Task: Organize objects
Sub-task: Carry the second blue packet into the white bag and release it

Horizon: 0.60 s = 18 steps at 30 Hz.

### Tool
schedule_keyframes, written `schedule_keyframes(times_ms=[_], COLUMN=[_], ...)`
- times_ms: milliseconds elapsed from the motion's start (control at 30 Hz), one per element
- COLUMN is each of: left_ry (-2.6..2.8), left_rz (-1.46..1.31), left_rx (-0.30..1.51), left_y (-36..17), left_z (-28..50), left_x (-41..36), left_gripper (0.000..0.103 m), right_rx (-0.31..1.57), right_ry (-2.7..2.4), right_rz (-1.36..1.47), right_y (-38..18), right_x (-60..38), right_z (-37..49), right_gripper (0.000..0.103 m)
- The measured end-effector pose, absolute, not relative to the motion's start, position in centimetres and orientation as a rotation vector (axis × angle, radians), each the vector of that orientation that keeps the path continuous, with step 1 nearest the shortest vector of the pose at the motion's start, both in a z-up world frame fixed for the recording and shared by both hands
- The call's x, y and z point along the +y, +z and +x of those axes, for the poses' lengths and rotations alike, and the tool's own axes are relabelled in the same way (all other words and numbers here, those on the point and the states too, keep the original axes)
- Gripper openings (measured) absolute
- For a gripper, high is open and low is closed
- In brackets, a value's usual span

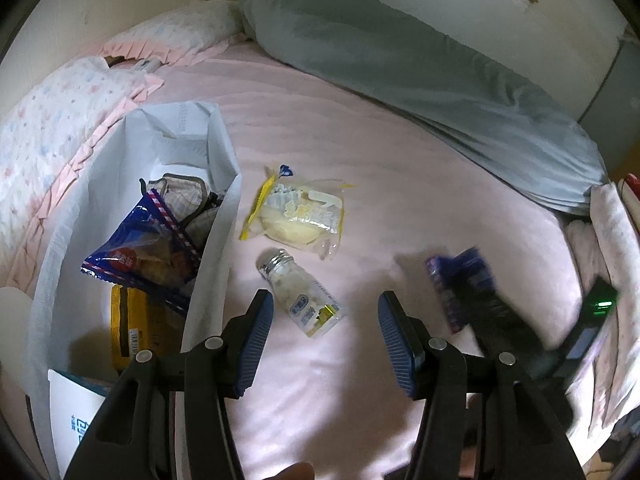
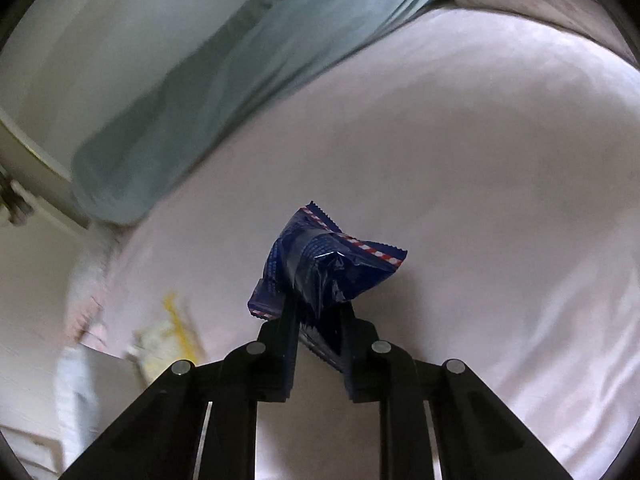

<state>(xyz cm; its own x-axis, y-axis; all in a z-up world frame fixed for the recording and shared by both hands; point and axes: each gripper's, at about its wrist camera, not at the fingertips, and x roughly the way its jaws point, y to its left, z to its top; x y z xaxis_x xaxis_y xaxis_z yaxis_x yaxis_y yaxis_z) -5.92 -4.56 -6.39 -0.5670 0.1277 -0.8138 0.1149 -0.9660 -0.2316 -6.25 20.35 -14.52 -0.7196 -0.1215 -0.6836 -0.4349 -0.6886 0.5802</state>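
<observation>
A white bag (image 1: 216,184) stands open on the pink bed at the left and holds a blue snack packet (image 1: 140,252), a yellow packet (image 1: 132,332) and a cloth pouch (image 1: 180,196). A yellow-edged cake packet (image 1: 296,212) and a small clear bottle (image 1: 304,296) lie beside it. My left gripper (image 1: 324,332) is open above the bottle. My right gripper (image 2: 318,308) is shut on a blue snack packet (image 2: 320,260) and holds it above the sheet; it shows blurred in the left wrist view (image 1: 460,288).
A grey-blue folded quilt (image 1: 400,64) lies along the back by the wall. Floral pink-frilled pillows (image 1: 60,128) lie at the left. A white box (image 1: 76,420) sits low in the bag. The blurred cake packet (image 2: 168,336) shows at the lower left.
</observation>
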Motion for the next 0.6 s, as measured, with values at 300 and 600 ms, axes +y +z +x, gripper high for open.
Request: schedule_keyframes(times_ms=[300,600], left_ry=[2.775,2.824], left_rz=[-1.42,-1.411], left_rx=[-0.305,-0.327], left_y=[-5.1,-4.0], left_z=[-4.4,-2.7], left_x=[-4.9,-9.2], left_gripper=[0.054,0.054], right_rx=[1.41,1.357], right_ry=[2.716,2.917], right_rz=[-1.043,-1.266], right_y=[-7.6,-5.6], right_x=[18.2,12.6], right_z=[-4.5,-4.8], right_gripper=[0.018,0.019])
